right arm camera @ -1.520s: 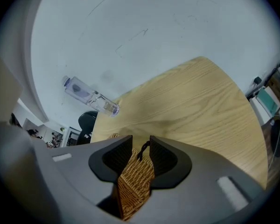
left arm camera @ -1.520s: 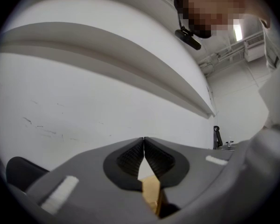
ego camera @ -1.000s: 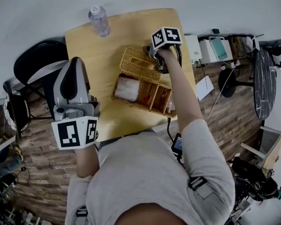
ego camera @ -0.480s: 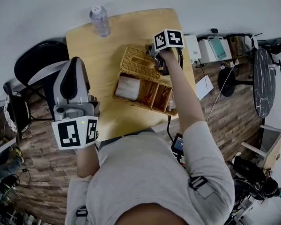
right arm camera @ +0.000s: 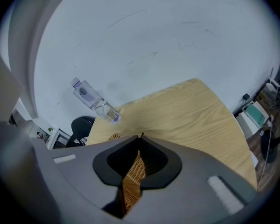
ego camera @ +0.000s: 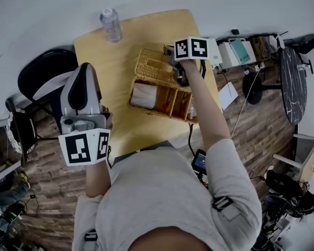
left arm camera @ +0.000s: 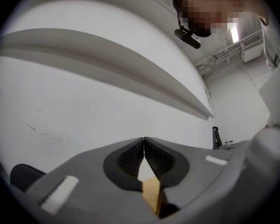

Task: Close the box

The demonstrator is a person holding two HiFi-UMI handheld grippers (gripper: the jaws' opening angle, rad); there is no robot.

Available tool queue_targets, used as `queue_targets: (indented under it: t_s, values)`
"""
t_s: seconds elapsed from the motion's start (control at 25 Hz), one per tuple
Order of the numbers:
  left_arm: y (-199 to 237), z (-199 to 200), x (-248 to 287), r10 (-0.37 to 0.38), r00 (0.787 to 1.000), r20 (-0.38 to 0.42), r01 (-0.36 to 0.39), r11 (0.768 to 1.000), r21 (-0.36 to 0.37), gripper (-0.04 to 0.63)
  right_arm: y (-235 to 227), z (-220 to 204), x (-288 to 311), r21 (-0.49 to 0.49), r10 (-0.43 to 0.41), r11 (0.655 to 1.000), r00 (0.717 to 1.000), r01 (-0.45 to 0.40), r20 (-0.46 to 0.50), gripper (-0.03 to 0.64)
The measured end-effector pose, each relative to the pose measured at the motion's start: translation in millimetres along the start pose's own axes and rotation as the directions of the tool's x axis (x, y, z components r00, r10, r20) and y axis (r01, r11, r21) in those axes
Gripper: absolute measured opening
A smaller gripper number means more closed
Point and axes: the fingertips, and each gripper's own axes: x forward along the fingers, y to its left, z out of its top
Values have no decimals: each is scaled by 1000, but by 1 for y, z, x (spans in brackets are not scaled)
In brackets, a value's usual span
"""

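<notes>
While the right tool [right arm camera: 139, 146] pinches its lid [ego camera: 154, 65], the box [ego camera: 181, 107] runs left-to-right.

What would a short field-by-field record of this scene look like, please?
Box: wicker box, open, on the wooden table
Lid: wicker lid, raised at the box's far side
Right tool: right tool shut on the lid's edge
Left tool: left tool shut, nothing in it, held left of the box, apart from it
Other: clear bottle at the table's far left corner
</notes>
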Motion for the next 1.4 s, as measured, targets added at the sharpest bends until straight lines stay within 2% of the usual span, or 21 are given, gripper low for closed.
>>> queue_targets:
  t_s: [0.44, 0.68, 1.4]
  values:
    - [-2, 18, -18, -72, 997, 37, 72, 997, -2, 58, 30, 13, -49, -59, -48, 997, 986, 58, 157, 20]
    - [0, 28, -33, -105, 993, 55, 105, 994, -6, 58, 46, 7, -76, -56, -63, 995, 973, 77, 220, 21]
    - [8, 52, -77, -182, 978, 103, 185, 982, -28, 58, 100, -15, -139, -93, -105, 985, 933, 145, 344, 21]
